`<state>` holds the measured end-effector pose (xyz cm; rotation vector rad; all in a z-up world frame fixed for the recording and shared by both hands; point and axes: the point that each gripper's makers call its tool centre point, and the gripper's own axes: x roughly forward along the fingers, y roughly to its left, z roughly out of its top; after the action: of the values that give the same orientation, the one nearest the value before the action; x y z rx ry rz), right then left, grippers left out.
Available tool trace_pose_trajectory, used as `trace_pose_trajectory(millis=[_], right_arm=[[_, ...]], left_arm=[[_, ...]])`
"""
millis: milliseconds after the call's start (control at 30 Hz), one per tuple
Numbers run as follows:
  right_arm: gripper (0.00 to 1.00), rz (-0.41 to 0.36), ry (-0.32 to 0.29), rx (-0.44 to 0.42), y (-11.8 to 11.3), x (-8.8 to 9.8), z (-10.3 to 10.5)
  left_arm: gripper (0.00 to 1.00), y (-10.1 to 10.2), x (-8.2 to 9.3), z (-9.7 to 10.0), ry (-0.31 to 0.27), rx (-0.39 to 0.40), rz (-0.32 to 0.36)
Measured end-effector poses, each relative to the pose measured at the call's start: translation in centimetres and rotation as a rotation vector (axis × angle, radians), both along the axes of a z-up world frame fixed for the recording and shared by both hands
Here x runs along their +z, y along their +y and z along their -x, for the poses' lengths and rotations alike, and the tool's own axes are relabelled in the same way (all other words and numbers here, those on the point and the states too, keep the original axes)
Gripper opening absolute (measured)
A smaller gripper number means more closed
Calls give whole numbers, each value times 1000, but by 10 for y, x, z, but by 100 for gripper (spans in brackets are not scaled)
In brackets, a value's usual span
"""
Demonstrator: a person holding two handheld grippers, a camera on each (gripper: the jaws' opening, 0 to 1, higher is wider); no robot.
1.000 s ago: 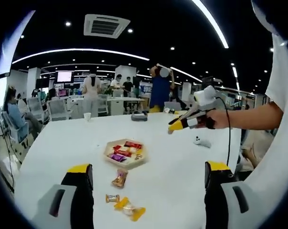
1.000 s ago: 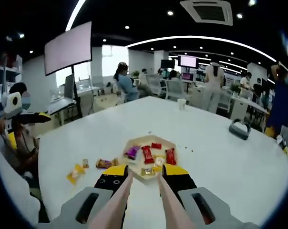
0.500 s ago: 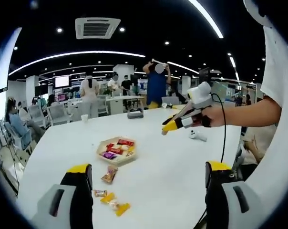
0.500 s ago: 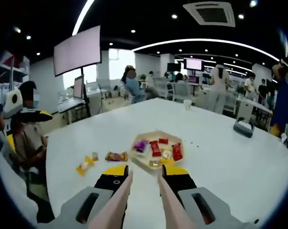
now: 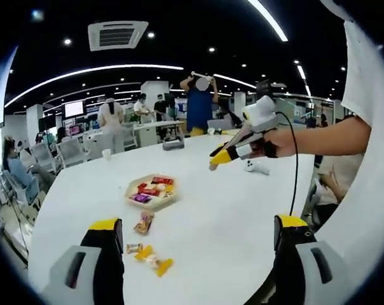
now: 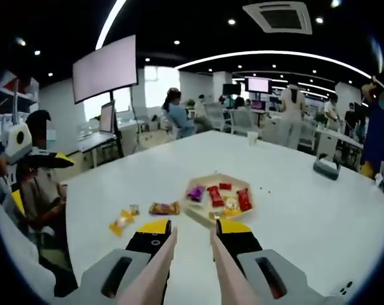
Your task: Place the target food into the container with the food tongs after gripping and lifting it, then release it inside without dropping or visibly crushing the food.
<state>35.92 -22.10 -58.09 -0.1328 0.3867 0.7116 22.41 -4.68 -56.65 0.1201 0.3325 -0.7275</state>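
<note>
The left tongs (image 5: 195, 254) are held with their jaws spread wide apart, nothing between them. The right tongs (image 6: 191, 244) have their two jaws close together with a narrow gap and nothing gripped; in the left gripper view they (image 5: 216, 158) reach out level, held in a hand (image 5: 278, 141) on a bare forearm.

Right gripper's tongs (image 6: 189, 244), slightly parted and empty, hang over the white surface (image 6: 319, 216), hexagonal tray (image 6: 195, 206) of wrapped sweets just ahead.
</note>
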Motion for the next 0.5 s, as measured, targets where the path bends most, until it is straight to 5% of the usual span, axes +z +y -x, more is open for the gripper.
trace_pose_trajectory(millis=[100, 233, 500], right_arm=[[27, -24, 8, -49, 6, 5, 8], [27, 0, 11, -70, 17, 2, 18], [27, 9, 7, -156, 26, 7, 32]], left_arm=[[95, 10, -6, 2, 48, -17, -16], [95, 30, 1, 0, 5, -64, -11], [95, 64, -6, -3, 36, -110, -61]])
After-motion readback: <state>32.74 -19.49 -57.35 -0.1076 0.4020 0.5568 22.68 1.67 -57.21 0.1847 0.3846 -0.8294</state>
